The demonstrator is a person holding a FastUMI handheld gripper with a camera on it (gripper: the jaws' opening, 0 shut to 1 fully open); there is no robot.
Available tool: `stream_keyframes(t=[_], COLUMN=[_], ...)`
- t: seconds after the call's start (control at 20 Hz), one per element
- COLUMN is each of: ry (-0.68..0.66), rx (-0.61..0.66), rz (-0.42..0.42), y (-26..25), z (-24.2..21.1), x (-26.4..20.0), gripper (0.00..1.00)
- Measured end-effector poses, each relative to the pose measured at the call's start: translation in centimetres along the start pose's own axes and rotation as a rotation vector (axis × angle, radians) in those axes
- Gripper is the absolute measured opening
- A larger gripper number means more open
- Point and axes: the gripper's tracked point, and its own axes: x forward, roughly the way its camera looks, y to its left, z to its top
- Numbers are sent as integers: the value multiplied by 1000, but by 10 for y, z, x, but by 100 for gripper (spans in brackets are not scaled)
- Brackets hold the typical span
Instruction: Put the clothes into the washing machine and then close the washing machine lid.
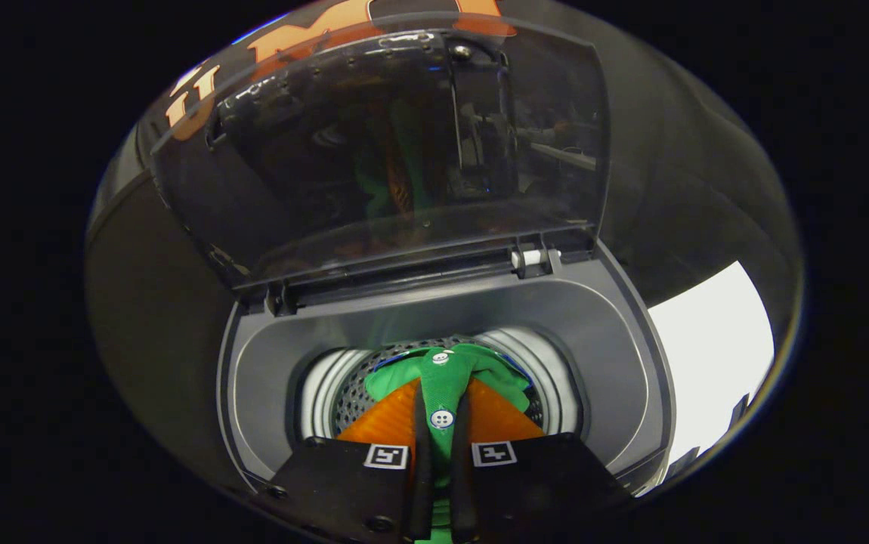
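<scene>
Gripper view has my claw (440, 446) pinched on the green garment (442, 389) over the drum (344, 400), seemingly unreleased, with the lid (313, 151) still to close.

Glossy dark see-through plastic lid (374, 143); matt grey plastic washing machine rim (601, 340); perforated shiny metal drum (355, 393); green woven cloth garment (442, 385) with white buttons.

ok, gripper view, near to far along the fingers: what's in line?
Gripper fingers shut on the green garment → washing machine drum → grey tub surround → lid hinge → raised transparent lid.
</scene>
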Motion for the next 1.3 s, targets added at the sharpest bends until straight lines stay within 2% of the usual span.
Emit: stream_keyframes(t=[0.3, 0.8, 1.3], ry=[39, 31, -130], rx=[16, -4, 54], rz=[-4, -46, -58], y=[-6, -6, 6], z=[-13, -2, 81], x=[-4, -34, -112], gripper=[25, 99, 99])
